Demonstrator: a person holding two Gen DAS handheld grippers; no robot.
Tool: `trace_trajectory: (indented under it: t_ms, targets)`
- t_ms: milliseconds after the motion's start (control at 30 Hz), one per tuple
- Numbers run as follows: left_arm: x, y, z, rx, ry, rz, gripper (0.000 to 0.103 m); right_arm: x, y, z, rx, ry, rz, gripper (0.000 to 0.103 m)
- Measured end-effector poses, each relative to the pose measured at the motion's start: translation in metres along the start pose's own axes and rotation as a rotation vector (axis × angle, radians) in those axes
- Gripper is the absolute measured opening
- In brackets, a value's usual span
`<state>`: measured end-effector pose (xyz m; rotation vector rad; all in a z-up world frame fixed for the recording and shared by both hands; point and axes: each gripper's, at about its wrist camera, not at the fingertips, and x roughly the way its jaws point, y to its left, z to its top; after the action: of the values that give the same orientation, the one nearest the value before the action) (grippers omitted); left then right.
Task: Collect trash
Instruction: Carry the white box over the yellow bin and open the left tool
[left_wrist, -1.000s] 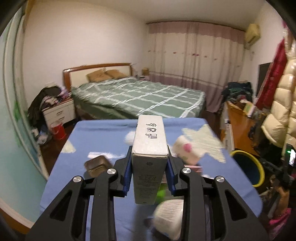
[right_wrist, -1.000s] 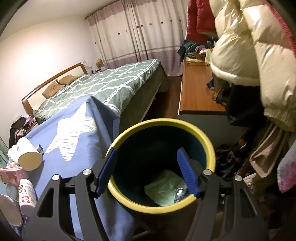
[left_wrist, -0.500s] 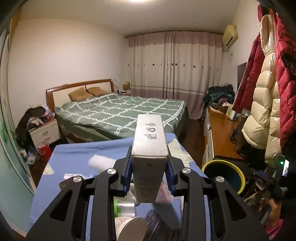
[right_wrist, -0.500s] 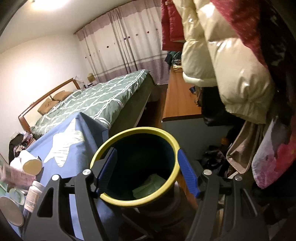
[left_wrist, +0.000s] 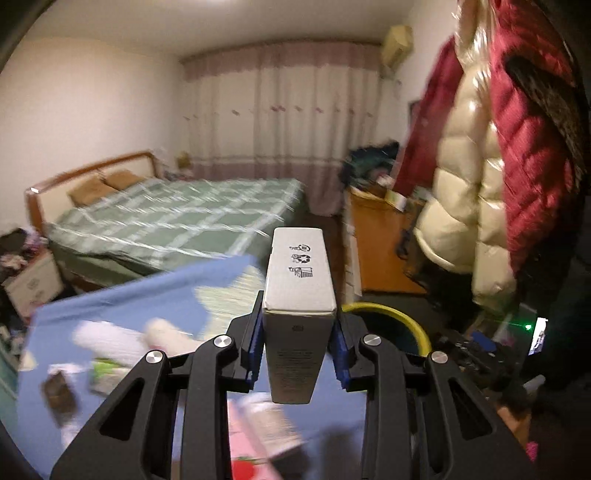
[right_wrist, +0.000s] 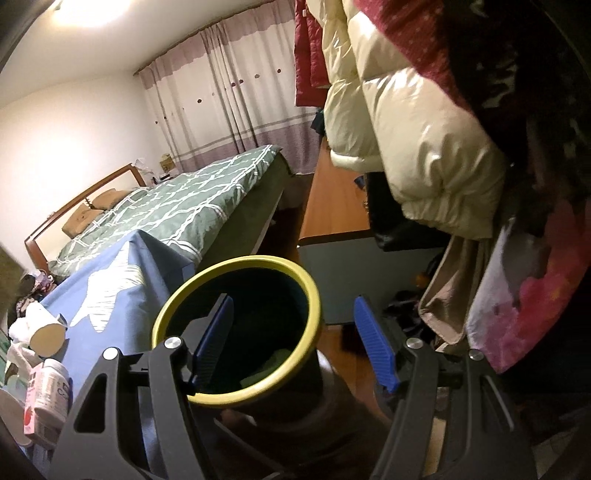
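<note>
My left gripper (left_wrist: 298, 341) is shut on a tall white carton box (left_wrist: 298, 295) and holds it upright above the blue star-patterned tablecloth (left_wrist: 155, 306). The yellow-rimmed dark bin (left_wrist: 402, 325) stands just to the right, beyond the table edge. In the right wrist view my right gripper (right_wrist: 293, 343) is open and empty, held above the same bin (right_wrist: 236, 328), which has green trash at its bottom. Paper cups (right_wrist: 46, 332) and a small white bottle (right_wrist: 51, 387) lie on the cloth (right_wrist: 110, 295) at the left.
A green-quilted bed (left_wrist: 173, 221) stands behind the table. A wooden desk (right_wrist: 332, 206) lies to the right of the bin. Puffy cream and red coats (left_wrist: 476, 177) hang close on the right. Blurred wrappers (left_wrist: 258, 424) lie on the cloth under the left gripper.
My left gripper has swung right with the carton, bringing the bin closer in its view. My right gripper has risen and tilted; the bin sits lower and further left between its fingers.
</note>
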<state>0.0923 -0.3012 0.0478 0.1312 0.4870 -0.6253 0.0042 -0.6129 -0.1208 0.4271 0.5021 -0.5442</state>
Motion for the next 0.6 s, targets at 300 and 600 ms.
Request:
trace_trajectory:
  t_ms: [300, 600]
  targets:
    - [0.110, -0.072, -0.013, 0.032, 0.141, -0.156, 0.031, 0.002, -0.019, -0.007, 0.021, 0.015, -0.009, 0.065]
    - [0.196, -0.108, -0.036, 0.029, 0.242, -0.135, 0.032, 0.012, -0.021, -0.015, 0.020, 0.042, 0.006, 0.065]
